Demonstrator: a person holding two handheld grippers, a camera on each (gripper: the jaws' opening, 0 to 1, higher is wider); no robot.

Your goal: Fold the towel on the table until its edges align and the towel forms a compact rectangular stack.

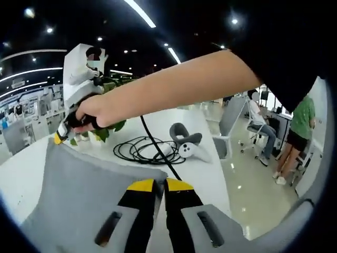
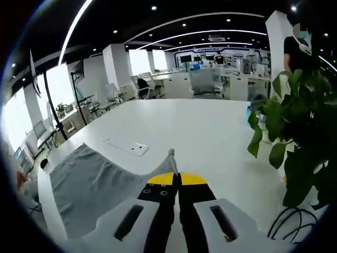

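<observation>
In the left gripper view, a grey towel (image 1: 73, 190) hangs lifted over the white table (image 1: 208, 176). My left gripper (image 1: 160, 185), with yellow-tipped jaws, is shut on the towel's near edge. At the towel's far corner, a person's hand holds my right gripper (image 1: 59, 138), which pinches that corner. In the right gripper view, my right gripper (image 2: 177, 179) is shut on a towel corner (image 2: 171, 156). The rest of the towel (image 2: 89, 184) spreads down to the left over the table (image 2: 200, 121).
A coil of black cable (image 1: 139, 150) and a grey-white hand controller (image 1: 185, 143) lie beyond the towel. A leafy potted plant (image 2: 295, 132) stands at the right, with cable (image 2: 284, 226) below it. A flat white plate (image 2: 126, 146) lies mid-table. People (image 1: 297, 132) are past the table edge.
</observation>
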